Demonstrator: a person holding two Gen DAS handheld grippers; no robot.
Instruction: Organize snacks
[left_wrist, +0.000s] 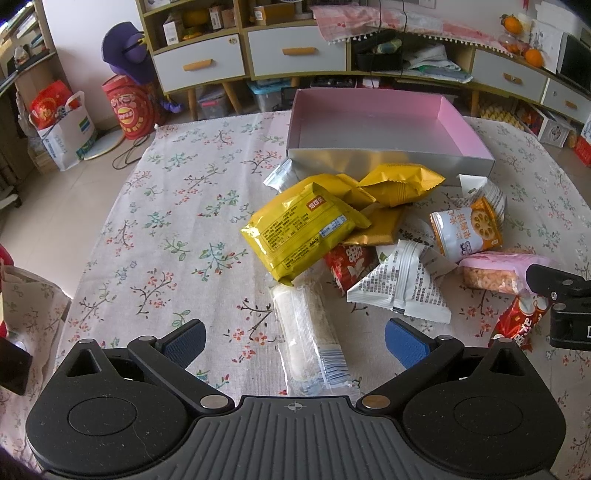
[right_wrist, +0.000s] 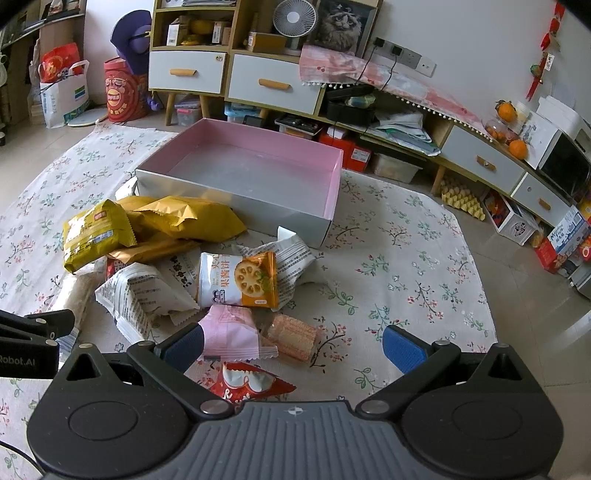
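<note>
A heap of snack packets lies on the floral tablecloth in front of an empty silver box with a pink lining (left_wrist: 388, 157) (right_wrist: 236, 192). My left gripper (left_wrist: 295, 341) is open, its blue pads either side of a clear-wrapped rice bar (left_wrist: 308, 332). Just beyond it sit a large yellow packet (left_wrist: 303, 229), a white printed packet (left_wrist: 402, 284) and an orange biscuit packet (left_wrist: 467, 229). My right gripper (right_wrist: 293, 349) is open over a pink-wrapped wafer (right_wrist: 255, 336), with a red packet (right_wrist: 251, 386) beneath it. The orange biscuit packet (right_wrist: 240, 280) and yellow packets (right_wrist: 96, 232) lie further off.
The right gripper's body (left_wrist: 565, 306) shows at the right edge of the left wrist view. Low cabinets with white drawers (right_wrist: 273, 83) line the far wall. Bags and a red drum (left_wrist: 129, 110) stand on the floor at left. Bare tablecloth (right_wrist: 406, 266) spreads right of the heap.
</note>
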